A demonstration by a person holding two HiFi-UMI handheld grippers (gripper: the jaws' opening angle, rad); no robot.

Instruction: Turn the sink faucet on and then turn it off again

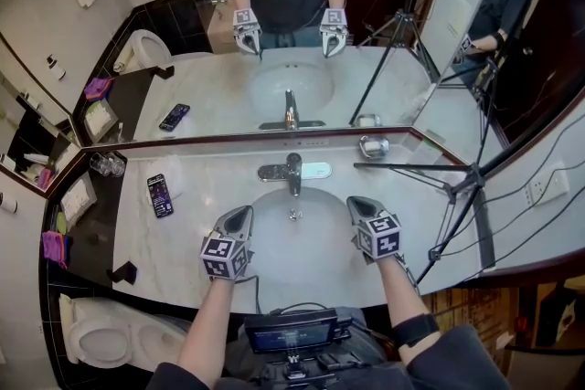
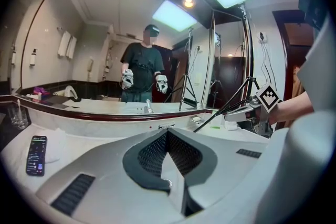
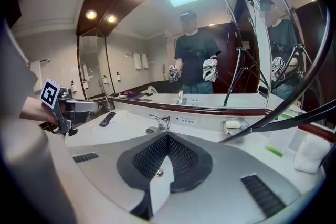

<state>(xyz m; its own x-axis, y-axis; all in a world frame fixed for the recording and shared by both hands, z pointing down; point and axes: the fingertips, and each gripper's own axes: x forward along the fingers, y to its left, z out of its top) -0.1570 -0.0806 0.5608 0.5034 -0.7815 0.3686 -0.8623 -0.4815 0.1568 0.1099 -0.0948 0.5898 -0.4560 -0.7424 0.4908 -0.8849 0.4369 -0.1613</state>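
The chrome faucet (image 1: 292, 172) stands behind the oval sink basin (image 1: 274, 219) in the white marble counter; in the right gripper view the faucet (image 3: 160, 122) shows just past my jaws. My left gripper (image 1: 244, 212) hovers over the basin's front left rim, shut and empty. My right gripper (image 1: 357, 204) hovers over the basin's right rim, also shut with nothing in it. Both sit short of the faucet and touch nothing. In the left gripper view my shut jaws (image 2: 167, 132) hide the real faucet, and the right gripper (image 2: 247, 110) shows at the right.
A phone (image 1: 159, 195) lies on the counter to the left, with drinking glasses (image 1: 108, 163) beyond it. A soap dish (image 1: 373, 146) sits behind the basin on the right. A black tripod (image 1: 457, 187) leans over the counter's right side. A toilet (image 1: 101, 338) stands lower left.
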